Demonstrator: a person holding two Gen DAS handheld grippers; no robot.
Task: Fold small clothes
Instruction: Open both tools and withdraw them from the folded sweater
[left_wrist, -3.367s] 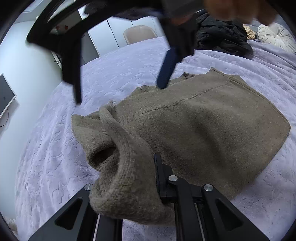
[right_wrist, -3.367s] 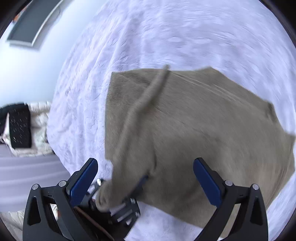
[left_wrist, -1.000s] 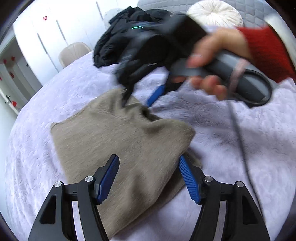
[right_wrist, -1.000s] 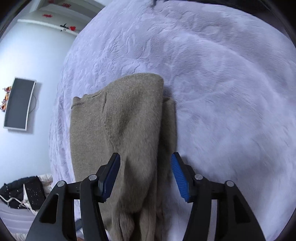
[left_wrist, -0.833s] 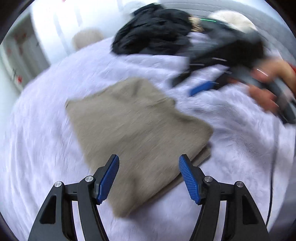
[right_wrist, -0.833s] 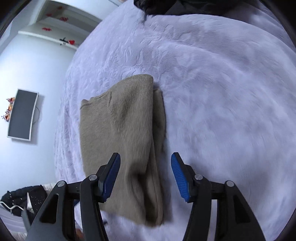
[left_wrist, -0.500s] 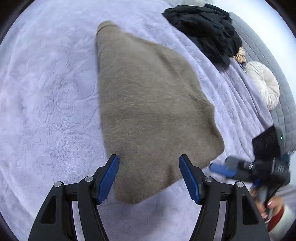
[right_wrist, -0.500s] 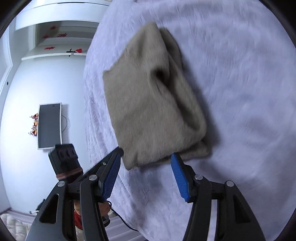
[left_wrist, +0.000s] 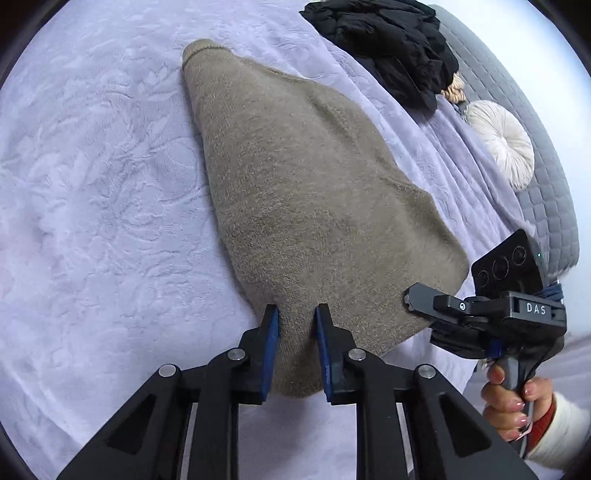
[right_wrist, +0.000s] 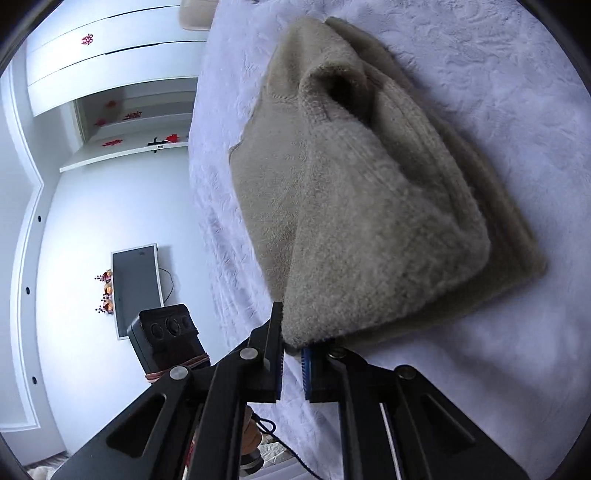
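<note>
Found the taupe knit sweater (left_wrist: 314, 192) lying on the lavender bedspread (left_wrist: 92, 184), already doubled lengthwise, its near end toward both cameras and the far ribbed end well away by the black jacket (left_wrist: 384, 44). Left hand-held gripper (left_wrist: 297, 332) closing narrow on the near edge, thick knit bunched between the blue pads (left_wrist: 271, 343). Right hand-held gripper (right_wrist: 291, 354) pinched nearly together on the other near corner, a small lip of fabric caught at the tips. Seen from the left wrist, the right tool sat just beside that corner, gripped by a hand (left_wrist: 509, 398). Judged the step as seizing both near corners for the crosswise fold. Best done by catching every layer in each pinch, not the top ply alone, since the open mouth of layers in the right wrist view looked ready to slip apart. Best also to lift both corners evenly, keep the edge taut between them, carry it over toward the far end, and lay it down square before letting go. Risked a lopsided fold otherwise.
</note>
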